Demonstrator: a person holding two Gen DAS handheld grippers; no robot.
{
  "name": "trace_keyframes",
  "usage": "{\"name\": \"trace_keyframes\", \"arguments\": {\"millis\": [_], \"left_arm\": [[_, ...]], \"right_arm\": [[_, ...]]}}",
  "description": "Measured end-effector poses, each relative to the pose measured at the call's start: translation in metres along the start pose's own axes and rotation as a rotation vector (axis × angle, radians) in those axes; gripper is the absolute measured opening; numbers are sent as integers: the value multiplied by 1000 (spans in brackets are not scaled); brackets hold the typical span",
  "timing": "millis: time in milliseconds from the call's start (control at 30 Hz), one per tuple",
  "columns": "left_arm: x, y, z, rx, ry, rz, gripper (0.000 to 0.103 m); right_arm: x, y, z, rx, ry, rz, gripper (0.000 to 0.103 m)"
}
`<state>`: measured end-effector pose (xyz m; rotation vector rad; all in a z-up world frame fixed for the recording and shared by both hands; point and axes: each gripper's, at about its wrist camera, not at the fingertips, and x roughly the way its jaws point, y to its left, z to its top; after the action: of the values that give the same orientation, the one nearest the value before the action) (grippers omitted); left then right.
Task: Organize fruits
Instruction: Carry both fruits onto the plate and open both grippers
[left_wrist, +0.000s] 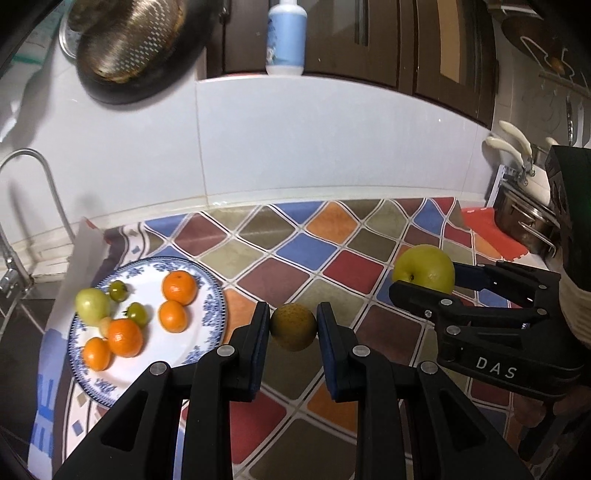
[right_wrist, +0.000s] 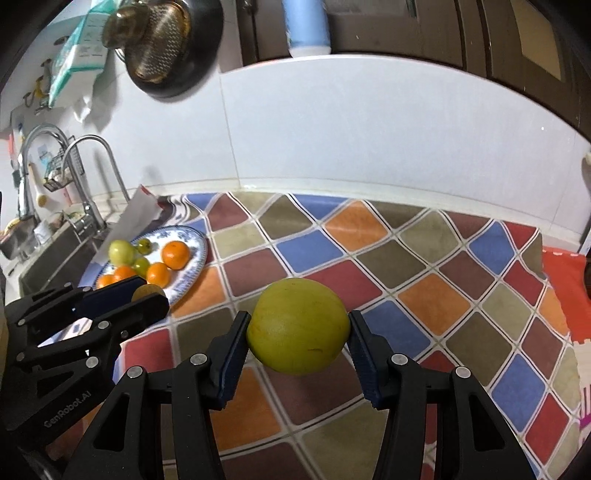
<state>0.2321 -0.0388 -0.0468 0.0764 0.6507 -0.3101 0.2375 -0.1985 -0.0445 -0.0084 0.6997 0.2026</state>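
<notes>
Fruits are seen in three places: most are gathered on a round white plate with a blue floral rim (left_wrist: 210, 295), and one is clamped in each gripper above the counter. On the plate lie four small orange mandarins (left_wrist: 179, 287), a pale green round fruit (left_wrist: 92, 306) at its far left edge, and two small dark green tomatoes (left_wrist: 118, 290) between them; the fruits are clustered closely, some touching. The plate rests at the left end of a cloth patterned with multicoloured diamonds (left_wrist: 295, 251), just beside a chrome tap (right_wrist: 99, 173) and the sink. The left gripper (left_wrist: 293, 326) is clenched on a small brownish-green round fruit (left_wrist: 293, 326), which is pinched between its blue-padded fingers and held clear of the cloth, just right of the plate's rim. The right gripper (right_wrist: 298, 326) is closed around a large yellow-green round fruit (right_wrist: 298, 326), gripped at both sides by the pads and likewise lifted off the cloth. In the left wrist view the right gripper is seen to the right with its fruit at the fingertips; in the right wrist view the left gripper is seen at lower left, near the plate. A white tiled wall (left_wrist: 332, 147) is seen behind the counter, with a perforated metal colander (left_wrist: 129, 37) hung on it and a pale blue bottle (left_wrist: 286, 37) stood on the ledge above.
</notes>
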Motion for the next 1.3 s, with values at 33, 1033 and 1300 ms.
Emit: {"name": "trace_keyframes", "arguments": {"millis": [33, 1033, 1300], "left_arm": [[-4, 1, -1, -3, -7, 6, 26], [-86, 96, -13, -5, -104, 49, 26], [-81, 124, -9, 17, -104, 59, 26]], "right_arm": [[-4, 4, 0, -4, -6, 3, 53], [-40, 126, 9, -54, -110, 50, 53], [-23, 155, 16, -58, -107, 66, 53]]}}
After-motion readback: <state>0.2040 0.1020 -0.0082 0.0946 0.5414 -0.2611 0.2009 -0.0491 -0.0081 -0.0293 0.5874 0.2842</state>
